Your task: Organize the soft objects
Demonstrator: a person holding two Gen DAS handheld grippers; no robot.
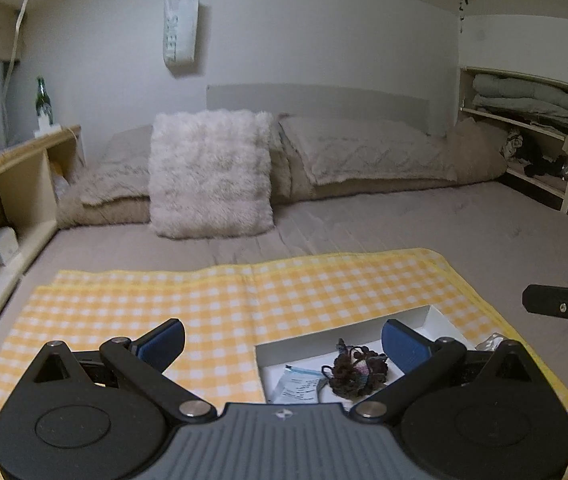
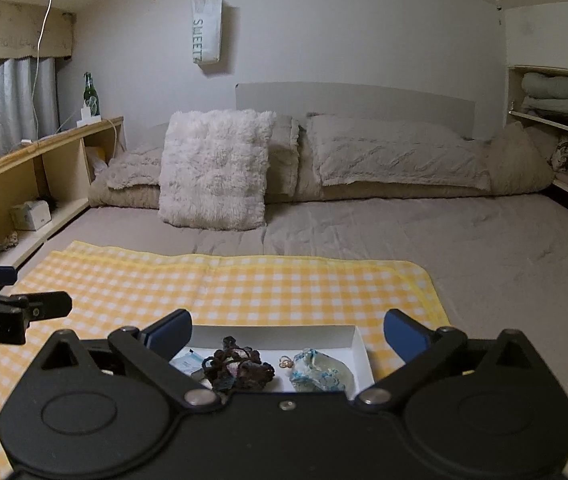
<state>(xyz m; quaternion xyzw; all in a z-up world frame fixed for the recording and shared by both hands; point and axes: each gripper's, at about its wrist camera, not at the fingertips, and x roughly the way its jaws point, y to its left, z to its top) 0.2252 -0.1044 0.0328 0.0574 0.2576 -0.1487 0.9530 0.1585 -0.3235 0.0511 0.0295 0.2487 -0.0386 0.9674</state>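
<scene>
A white shallow box (image 2: 358,346) (image 1: 432,320) lies on a yellow checked cloth (image 2: 243,288) (image 1: 223,296) on the bed. In it lie a dark knitted scrunchie (image 2: 237,368) (image 1: 354,370), a pale blue fabric piece (image 2: 318,372), a small beige ring (image 2: 286,361) and a paper packet (image 1: 298,386) (image 2: 185,362). My left gripper (image 1: 281,344) is open and empty, above the box's left part. My right gripper (image 2: 288,338) is open and empty, above the box. Each gripper's side shows in the other view, the right (image 1: 564,304) and the left (image 2: 11,300).
A fluffy white cushion (image 2: 215,168) leans on beige pillows (image 2: 396,156) at the bed's head. A wooden shelf unit (image 2: 23,184) with a green bottle (image 2: 91,94) runs along the left. Shelves with folded bedding (image 1: 524,96) stand at the right. A white bag (image 2: 205,28) hangs on the wall.
</scene>
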